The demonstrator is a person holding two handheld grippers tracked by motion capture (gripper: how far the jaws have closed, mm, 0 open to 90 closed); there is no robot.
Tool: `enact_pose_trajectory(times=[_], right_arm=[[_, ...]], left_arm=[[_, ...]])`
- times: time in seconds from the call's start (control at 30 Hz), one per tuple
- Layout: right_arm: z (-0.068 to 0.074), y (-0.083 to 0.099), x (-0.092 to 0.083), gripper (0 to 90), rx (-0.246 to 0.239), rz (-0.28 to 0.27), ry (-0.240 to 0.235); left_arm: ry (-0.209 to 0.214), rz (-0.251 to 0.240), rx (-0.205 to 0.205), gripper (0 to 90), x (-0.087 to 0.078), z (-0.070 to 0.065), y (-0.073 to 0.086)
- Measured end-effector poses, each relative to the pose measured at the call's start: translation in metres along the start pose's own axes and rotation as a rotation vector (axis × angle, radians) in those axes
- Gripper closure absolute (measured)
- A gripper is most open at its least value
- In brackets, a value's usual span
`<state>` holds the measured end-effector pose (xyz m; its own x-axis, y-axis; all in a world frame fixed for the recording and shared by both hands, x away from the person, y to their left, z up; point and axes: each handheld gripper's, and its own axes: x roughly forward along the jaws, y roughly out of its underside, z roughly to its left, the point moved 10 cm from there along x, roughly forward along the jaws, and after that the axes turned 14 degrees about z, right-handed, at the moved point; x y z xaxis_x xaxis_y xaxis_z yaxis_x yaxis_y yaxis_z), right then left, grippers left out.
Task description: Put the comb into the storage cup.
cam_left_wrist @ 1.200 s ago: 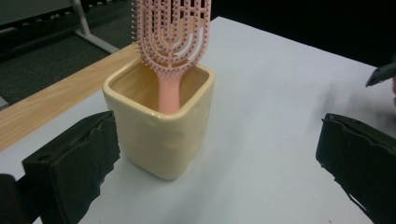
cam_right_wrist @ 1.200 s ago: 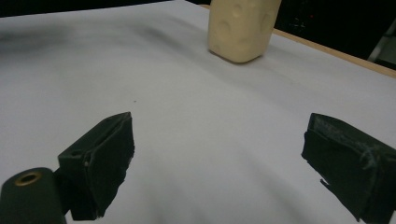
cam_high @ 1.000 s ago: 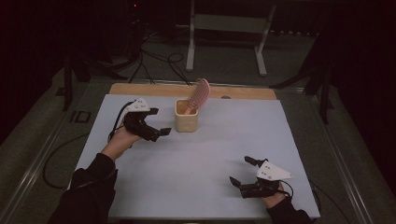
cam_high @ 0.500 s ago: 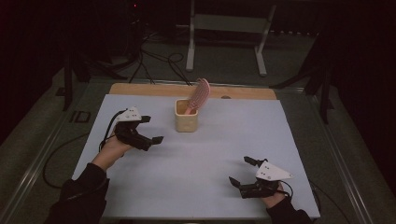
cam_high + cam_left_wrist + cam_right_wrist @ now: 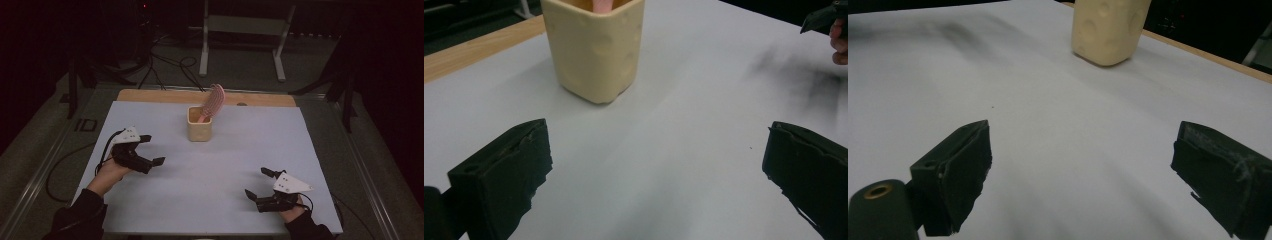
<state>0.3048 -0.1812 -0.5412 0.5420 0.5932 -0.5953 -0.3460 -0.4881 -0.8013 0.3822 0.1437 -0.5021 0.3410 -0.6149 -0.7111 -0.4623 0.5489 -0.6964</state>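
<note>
Pink hairbrush point(image 5: 214, 101) stands handle-down in a cream cup point(image 5: 199, 124); long axis near upright, tilted so the bristled head leans up and toward the table's far right, above the cup's rim. Cup sits on the white table sheet point(image 5: 240, 150), toward the far edge, roughly centred left to right, just short of the bare wooden strip point(image 5: 165, 96). Brush and cup are free of both tools, nothing touching them. Left gripper point(image 5: 150, 150) is held above the sheet to the near left of the cup, jaws spread wide with nothing between them; in the left gripper view the cup point(image 5: 594, 47) lies ahead, left of centre. Right gripper point(image 5: 257, 182) is at the near right, well apart from the cup, jaws likewise spread and empty; in the right gripper view the cup point(image 5: 1107, 30) stands far ahead.
</note>
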Motion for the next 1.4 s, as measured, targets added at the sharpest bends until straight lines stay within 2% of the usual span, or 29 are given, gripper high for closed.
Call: enact_pose_trajectory(times=[0.4,0.5,0.97,1.17,1.3,1.4], right_arm=[[0.0,0.0,0.0,8.8,-0.003,0.001,0.001],[-0.001,0.0,0.0,8.8,0.001,0.001,0.0],[0.0,0.0,0.002,8.8,-0.011,0.01,-0.001],[0.001,0.0,0.003,8.8,-0.007,0.009,-0.002],[0.0,0.0,0.003,8.8,-0.008,0.009,-0.003],[0.0,0.0,0.003,8.8,-0.01,0.009,-0.002]], left_arm=[[-0.012,0.009,-0.017,0.0,-0.006,-0.01,0.034],[-0.016,0.001,-0.034,0.0,-0.008,-0.01,0.039],[-0.064,0.008,-0.084,0.0,-0.02,-0.015,0.085],[-0.078,0.001,-0.108,0.0,-0.02,-0.02,0.098],[-0.072,-0.004,-0.116,0.0,-0.02,-0.023,0.102],[-0.09,0.008,-0.116,0.0,-0.02,-0.024,0.107]])
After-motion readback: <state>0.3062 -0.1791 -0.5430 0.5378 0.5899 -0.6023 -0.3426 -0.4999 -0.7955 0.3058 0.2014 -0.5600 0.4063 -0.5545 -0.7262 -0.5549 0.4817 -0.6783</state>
